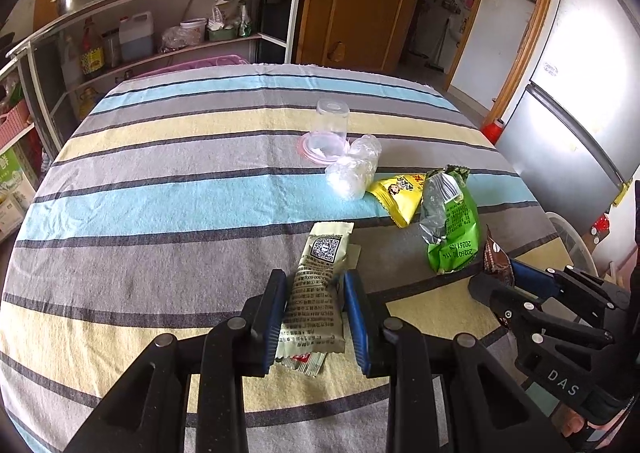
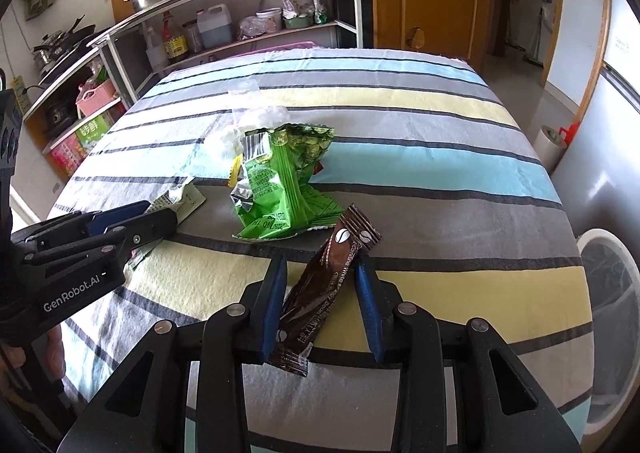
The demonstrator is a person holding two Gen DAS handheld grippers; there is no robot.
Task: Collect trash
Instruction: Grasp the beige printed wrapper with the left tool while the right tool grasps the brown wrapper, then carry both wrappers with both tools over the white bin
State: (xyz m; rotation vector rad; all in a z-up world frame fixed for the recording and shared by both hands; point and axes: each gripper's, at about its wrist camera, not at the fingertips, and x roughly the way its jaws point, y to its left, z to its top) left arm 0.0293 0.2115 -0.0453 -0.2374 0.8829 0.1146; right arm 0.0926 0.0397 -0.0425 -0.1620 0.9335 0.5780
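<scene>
Through my left wrist view, my left tool [image 1: 316, 317] is clenched on the pale wrapper [image 1: 316, 293], its long axis running straight out along the fingers above the striped table [image 1: 160, 193]. Through my right wrist view, my right tool [image 2: 322, 305] grips the brown sachet [image 2: 320, 293], slanting up-right between the pads, with the green bag [image 2: 284, 181] just ahead and the white bin [image 2: 612, 317] beyond the table's right edge, nearer this hand.

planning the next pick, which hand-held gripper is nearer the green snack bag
Right. The right hand-held gripper, holding the brown sachet, sits just before the green snack bag; the left hand-held gripper is farther away.
</scene>
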